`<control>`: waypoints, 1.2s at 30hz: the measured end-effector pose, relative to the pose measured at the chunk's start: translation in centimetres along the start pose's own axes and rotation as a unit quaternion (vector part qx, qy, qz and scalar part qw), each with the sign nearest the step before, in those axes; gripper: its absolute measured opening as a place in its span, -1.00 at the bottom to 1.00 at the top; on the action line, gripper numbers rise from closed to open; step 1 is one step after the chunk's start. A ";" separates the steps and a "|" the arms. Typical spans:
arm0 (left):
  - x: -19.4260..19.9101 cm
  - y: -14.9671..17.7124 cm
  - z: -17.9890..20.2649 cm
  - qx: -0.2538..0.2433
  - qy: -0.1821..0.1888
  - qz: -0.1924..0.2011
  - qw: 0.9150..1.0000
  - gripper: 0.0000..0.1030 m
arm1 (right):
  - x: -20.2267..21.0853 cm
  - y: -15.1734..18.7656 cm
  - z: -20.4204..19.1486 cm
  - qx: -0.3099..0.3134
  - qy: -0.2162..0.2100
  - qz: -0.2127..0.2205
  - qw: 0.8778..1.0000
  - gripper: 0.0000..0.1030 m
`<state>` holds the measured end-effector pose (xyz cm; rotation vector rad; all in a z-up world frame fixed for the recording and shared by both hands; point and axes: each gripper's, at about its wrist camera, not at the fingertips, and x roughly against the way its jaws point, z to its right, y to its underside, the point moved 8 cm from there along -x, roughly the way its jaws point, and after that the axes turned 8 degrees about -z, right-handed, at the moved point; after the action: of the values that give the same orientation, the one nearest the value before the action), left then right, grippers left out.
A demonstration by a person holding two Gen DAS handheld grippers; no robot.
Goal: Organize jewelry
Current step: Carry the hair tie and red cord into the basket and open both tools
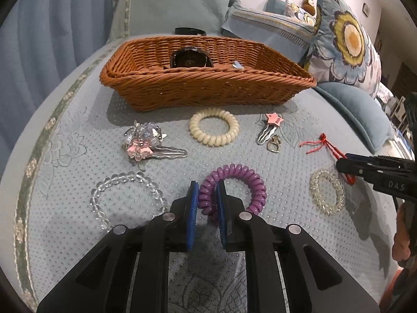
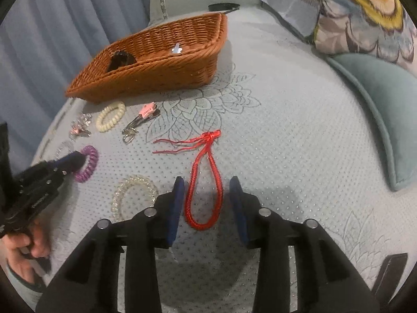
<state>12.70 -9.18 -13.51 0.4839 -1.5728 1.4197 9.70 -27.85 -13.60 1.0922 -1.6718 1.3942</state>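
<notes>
Now the left gripper (image 1: 207,185) is closed down narrow, its blue pads pinching one side of the purple coil hair tie (image 1: 250,180), which sits on the quilted cover (image 1: 286,234) toward its near edge, beside a clear bead bracelet (image 1: 117,176). The right gripper (image 2: 207,182) stands with its jaws apart, straddling the loop of the red braided cord (image 2: 200,226) without touching it; the cord lies flat on the cover. The wicker basket (image 1: 208,88) sits toward the far edge.
</notes>
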 end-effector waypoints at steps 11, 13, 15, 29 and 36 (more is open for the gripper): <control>4.1 -1.6 0.4 0.001 0.022 0.068 0.997 -0.84 | 5.4 -1.4 -1.9 0.011 -0.057 0.082 0.995 -0.93; 5.3 -2.1 0.5 0.004 0.027 0.083 0.996 -0.84 | 6.5 -1.7 -2.6 0.012 -0.068 0.096 0.993 -0.93; 6.6 -2.7 0.4 0.012 0.036 0.096 0.995 -0.84 | 7.9 -2.4 -3.6 0.014 -0.083 0.114 0.990 -0.93; 7.4 -14.7 -2.1 0.029 0.029 0.151 0.988 -0.84 | 7.9 -16.7 -8.6 0.041 -0.076 0.140 0.986 -0.93; 1.7 -17.3 -3.6 0.039 0.001 0.121 0.992 -0.84 | -0.6 -19.6 -7.2 0.018 -0.035 0.067 0.997 -0.93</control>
<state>26.88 -9.76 -2.83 0.3451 -1.6204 1.6691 27.78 -22.04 -4.99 1.0766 -1.8054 1.4904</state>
